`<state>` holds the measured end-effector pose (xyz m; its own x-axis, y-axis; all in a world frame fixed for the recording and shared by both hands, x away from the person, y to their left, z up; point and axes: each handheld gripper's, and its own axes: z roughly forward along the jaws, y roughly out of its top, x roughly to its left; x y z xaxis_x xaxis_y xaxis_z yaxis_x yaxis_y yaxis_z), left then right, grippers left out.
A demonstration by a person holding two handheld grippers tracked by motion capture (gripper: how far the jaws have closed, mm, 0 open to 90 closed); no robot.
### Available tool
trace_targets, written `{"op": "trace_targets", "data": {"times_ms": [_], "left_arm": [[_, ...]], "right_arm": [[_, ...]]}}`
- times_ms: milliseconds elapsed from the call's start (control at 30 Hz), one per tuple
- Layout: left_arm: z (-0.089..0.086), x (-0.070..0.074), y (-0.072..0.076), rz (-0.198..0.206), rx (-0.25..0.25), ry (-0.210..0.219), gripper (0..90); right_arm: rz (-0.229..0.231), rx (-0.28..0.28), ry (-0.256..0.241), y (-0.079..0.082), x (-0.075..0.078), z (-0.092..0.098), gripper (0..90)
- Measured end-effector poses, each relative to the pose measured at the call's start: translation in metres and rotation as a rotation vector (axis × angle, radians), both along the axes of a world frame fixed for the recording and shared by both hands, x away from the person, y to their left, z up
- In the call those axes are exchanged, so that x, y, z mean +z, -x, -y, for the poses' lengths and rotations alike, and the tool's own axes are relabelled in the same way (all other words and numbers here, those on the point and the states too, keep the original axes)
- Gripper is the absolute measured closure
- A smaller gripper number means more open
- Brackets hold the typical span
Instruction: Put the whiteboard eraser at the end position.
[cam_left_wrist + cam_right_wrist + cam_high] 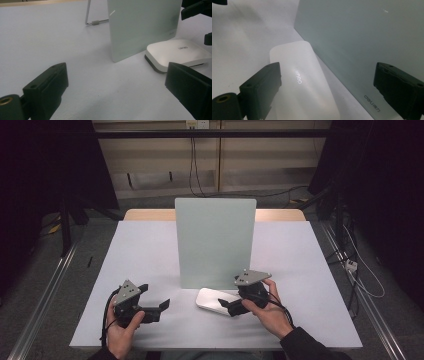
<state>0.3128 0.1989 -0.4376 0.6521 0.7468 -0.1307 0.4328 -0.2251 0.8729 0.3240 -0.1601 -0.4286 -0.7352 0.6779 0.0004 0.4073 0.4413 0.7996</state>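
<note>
A pale green board stands upright on a wire stand in the middle of the table. A flat white eraser-like block lies at its foot; in the right gripper view the block bears a "deli" mark beside the board. My right gripper is open, low over the block's right end, its jaws astride the block. My left gripper is open near the front left, apart from everything. In the left gripper view the board and the block lie ahead to the right.
The table has a light grey surface and a wooden far edge. Dark curtains, rails and cables surround it on the floor. The board's wire stand juts out behind it.
</note>
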Motion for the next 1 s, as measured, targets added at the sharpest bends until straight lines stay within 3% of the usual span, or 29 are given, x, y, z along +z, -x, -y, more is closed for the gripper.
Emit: {"op": "trace_targets", "data": {"times_ms": [233,1000], "left_arm": [[-0.001,0.0,0.0,-0.003,0.012,-0.006,4.8],[-0.002,0.0,0.0,-0.007,0.025,-0.005,5.0]], "right_arm": [[0.017,-0.073,-0.019,0.001,0.002,0.014,7.3],[0.027,-0.24,-0.08,0.016,-0.006,0.069,5.8]]}}
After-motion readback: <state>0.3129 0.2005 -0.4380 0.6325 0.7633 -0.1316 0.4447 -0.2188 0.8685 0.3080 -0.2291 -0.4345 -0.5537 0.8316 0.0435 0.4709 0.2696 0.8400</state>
